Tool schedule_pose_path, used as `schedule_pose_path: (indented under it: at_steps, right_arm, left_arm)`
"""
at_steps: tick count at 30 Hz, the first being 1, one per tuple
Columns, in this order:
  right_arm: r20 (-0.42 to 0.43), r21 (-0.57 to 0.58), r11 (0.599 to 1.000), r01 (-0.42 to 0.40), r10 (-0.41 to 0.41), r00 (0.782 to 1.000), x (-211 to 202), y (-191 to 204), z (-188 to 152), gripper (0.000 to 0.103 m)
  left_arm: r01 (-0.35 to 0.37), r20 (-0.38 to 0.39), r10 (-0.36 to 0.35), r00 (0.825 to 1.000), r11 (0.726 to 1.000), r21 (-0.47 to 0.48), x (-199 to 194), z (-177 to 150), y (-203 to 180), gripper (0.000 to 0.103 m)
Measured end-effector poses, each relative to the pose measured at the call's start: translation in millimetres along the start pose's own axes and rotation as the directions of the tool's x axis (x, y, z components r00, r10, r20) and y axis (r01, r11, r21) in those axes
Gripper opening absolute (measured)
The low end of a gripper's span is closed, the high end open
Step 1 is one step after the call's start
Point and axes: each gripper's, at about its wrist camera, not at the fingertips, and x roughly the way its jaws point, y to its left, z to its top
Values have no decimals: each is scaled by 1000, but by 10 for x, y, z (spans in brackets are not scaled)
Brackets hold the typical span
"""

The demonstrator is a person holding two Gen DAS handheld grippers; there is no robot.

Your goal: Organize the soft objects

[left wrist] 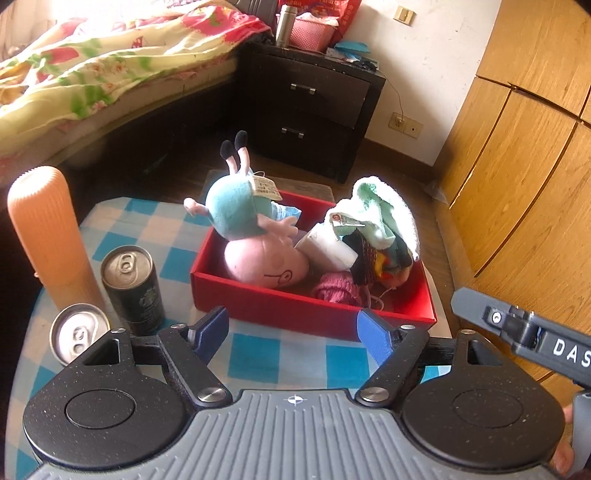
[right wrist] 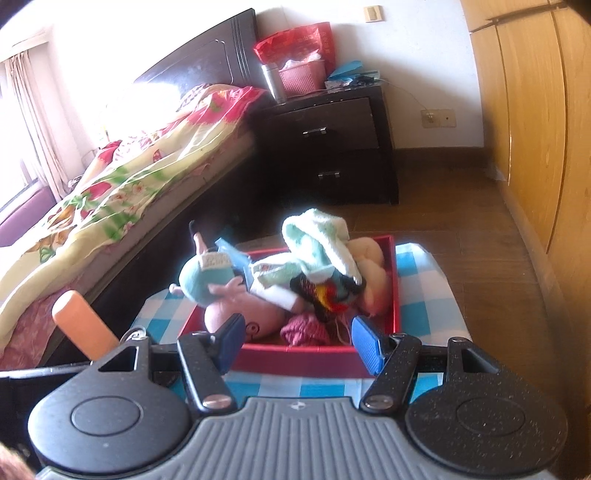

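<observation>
- The left gripper (left wrist: 293, 330) hangs just before the red box (left wrist: 295, 308), jaws spread with nothing between them; the right gripper (right wrist: 295, 343) likewise, blue pads apart and empty.
- Left of the red box stand two drink cans: a silver-topped one (left wrist: 79, 332) partly behind the gripper body, and a dark can (left wrist: 133, 286) nearer the box.
- Behind these cans rises an orange ribbed bottle (left wrist: 51, 229).
- All stand on a blue-checked tablecloth (left wrist: 258, 354).
- Inside the red box lie a pig plush toy (left wrist: 255, 240) upside down, a pink yarn ball (left wrist: 334, 290), and a mint-green towel (left wrist: 384, 206) over a dark multicoloured item that is hard to identify.
- Beyond the red box stands a dark nightstand (left wrist: 314, 103); its pink basket (left wrist: 310, 31) is cut off at the frame top.
</observation>
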Motion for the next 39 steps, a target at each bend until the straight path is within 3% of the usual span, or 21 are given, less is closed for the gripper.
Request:
schedule_pose_path:
  at_steps: [18,39]
  right_arm:
    - [37,-55,998,-4,6,999,-464,104,-386,42]
    - [161,-145,980,138,-114,980,-529,194,-385,49]
  left_arm:
    - [-43,46,39,998,996,78,-261,-232,-109,80]
    - [-48,65,44,997,997,59,-335,-322,-93,84]
